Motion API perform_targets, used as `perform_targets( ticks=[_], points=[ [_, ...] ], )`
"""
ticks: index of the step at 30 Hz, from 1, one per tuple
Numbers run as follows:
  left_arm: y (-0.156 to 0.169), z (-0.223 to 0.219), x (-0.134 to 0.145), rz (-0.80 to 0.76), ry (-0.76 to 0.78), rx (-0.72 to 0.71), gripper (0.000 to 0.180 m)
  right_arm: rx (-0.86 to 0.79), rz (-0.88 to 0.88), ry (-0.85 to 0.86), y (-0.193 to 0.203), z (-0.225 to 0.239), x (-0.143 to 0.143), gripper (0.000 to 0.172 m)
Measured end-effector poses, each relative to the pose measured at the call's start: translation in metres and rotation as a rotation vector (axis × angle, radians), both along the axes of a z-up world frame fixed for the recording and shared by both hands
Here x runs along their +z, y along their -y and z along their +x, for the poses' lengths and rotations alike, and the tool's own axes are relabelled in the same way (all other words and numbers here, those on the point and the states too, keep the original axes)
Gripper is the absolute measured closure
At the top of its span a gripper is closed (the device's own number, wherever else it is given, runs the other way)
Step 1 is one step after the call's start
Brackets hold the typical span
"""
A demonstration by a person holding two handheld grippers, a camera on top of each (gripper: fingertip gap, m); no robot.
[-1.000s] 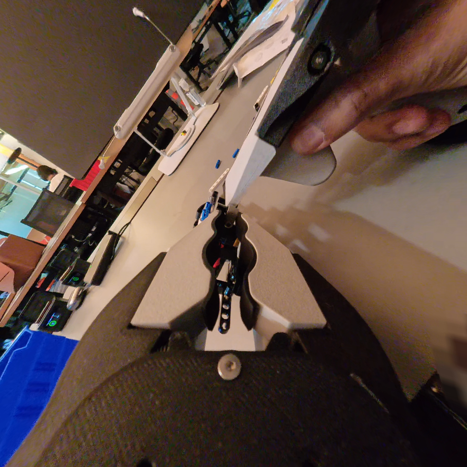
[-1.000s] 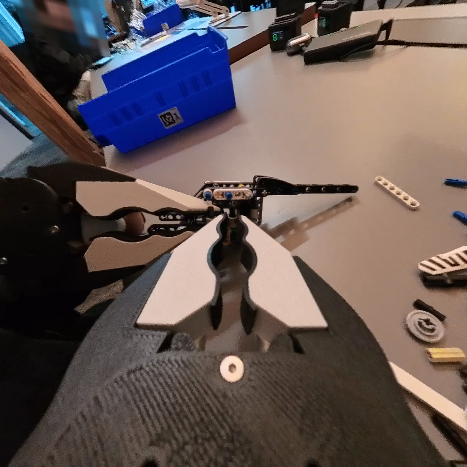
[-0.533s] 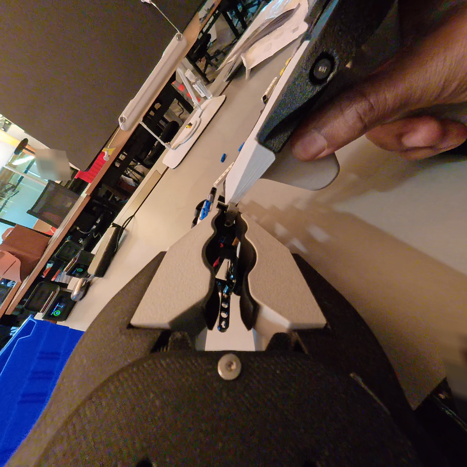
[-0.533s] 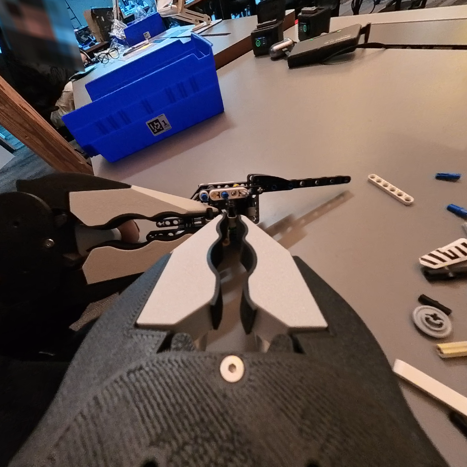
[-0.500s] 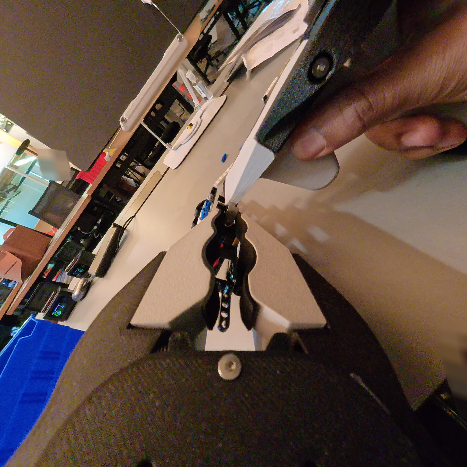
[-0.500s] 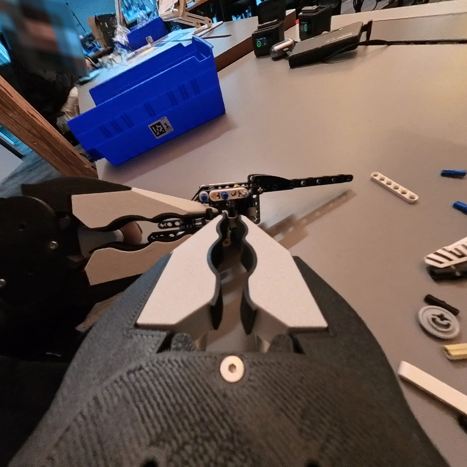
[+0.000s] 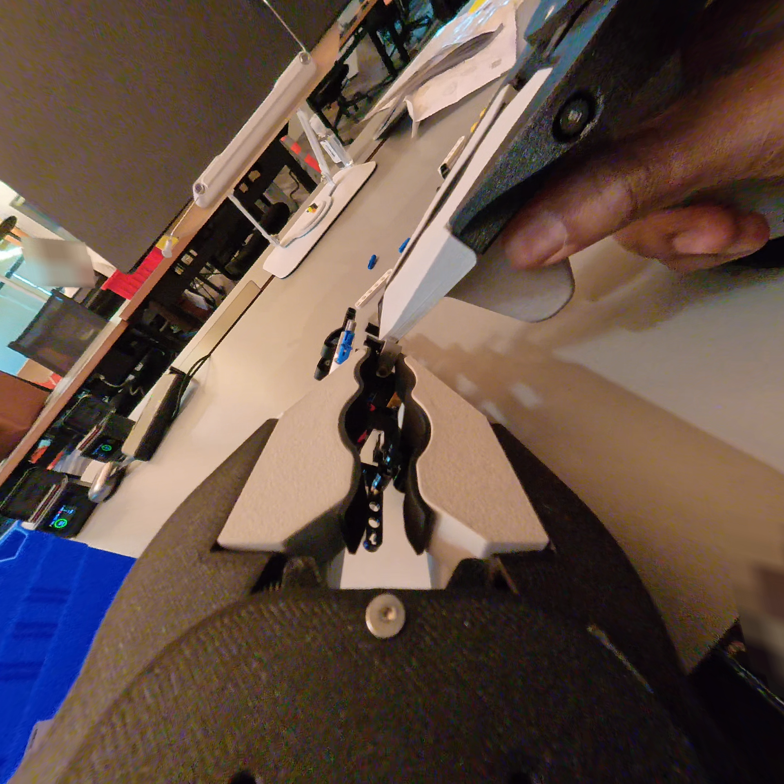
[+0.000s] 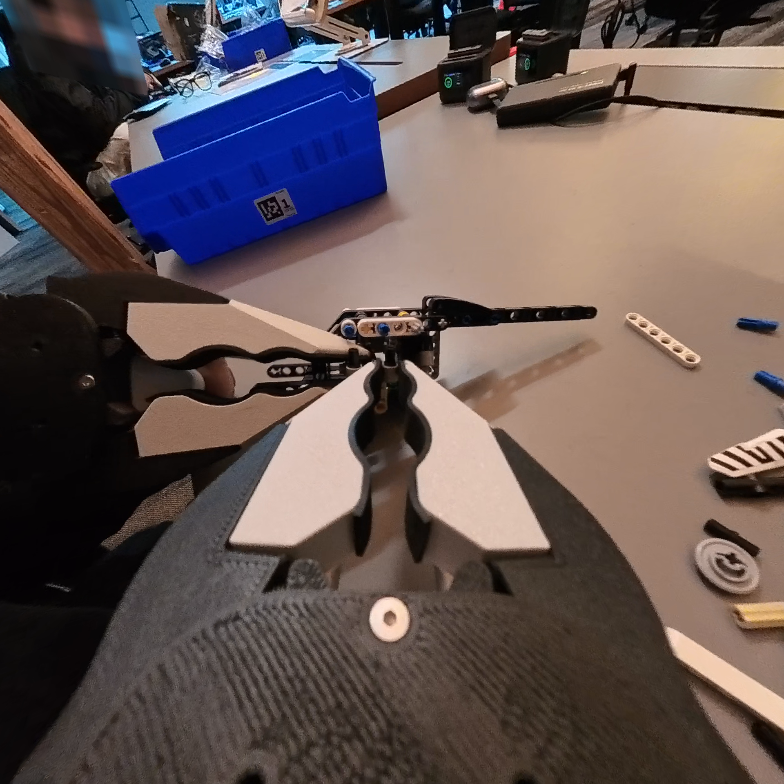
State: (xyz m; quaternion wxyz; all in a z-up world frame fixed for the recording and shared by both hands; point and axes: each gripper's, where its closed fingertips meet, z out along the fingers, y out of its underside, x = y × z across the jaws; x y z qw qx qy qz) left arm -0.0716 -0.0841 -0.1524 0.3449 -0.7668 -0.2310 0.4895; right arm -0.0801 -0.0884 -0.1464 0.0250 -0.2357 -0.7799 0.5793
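Black beam assembly (image 8: 428, 326) — clamped in left claw (image 8: 360, 360); right claw (image 8: 388, 367) nipping apparently a small grey pin (image 8: 388, 375); above table (image 8: 551, 203).

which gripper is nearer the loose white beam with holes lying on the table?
Right. The right gripper sits at the black assembly, with the white beam on the table off to its right. The left gripper comes in from the assembly's far side.
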Motion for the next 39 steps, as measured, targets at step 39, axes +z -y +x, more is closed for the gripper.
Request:
perform_targets(
  ticks=[39],
  points=[
    [0.023,0.009,0.011,0.415,0.388,-0.026,0.163,0.455,0.354,-1.15,-0.008,0.007,0.006,0.158]
  ],
)
